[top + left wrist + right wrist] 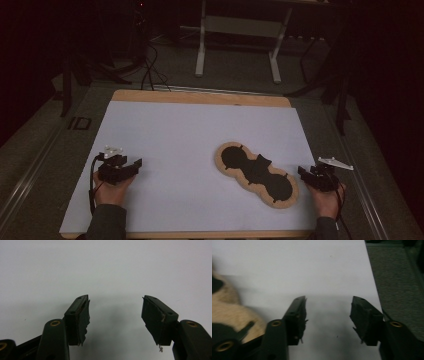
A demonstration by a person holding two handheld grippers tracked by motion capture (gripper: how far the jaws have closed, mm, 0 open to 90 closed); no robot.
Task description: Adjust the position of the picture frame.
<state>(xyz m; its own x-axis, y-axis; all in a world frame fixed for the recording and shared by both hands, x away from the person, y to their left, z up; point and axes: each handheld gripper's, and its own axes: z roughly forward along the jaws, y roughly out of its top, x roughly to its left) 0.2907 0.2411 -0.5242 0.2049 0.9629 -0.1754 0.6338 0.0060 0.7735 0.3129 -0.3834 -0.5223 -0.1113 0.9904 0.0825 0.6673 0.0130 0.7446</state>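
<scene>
A person stood at the near edge of the tabletop (165, 125), which was covered by a pale sheet with a strip of bare wood showing along the far edge. Each hand held a black two-jaw tool.

The left tool (134, 165) sat low over the left part of the sheet, its jaws pointing toward the middle of the tabletop. In the left gripper view, the left tool (115, 312) had its jaws spread wide, with only plain pale sheet between them; the dark padding on the jaws looked ragged at the edges. It gripped nothing.

The right tool (302, 172) was near the right edge of the sheet, pointing inward toward the wooden puzzle board (256, 175). That board lay flat on the right half of the tabletop, a long lobed shape running diagonally from the middle toward the near right corner, with light wood rim and dark recesses inside it. A dark piece (261, 167) sat around its middle. The tip of the right tool was just beside the near right end of the board, though I could not tell whether it touched.

In the right gripper view, the right tool (327, 312) also had its jaws spread, bare sheet between them, and the board (229, 312) lay off to the left of the jaws, not between them. Grey carpeted floor (397, 277) showed beyond the sheet's edge.
</scene>
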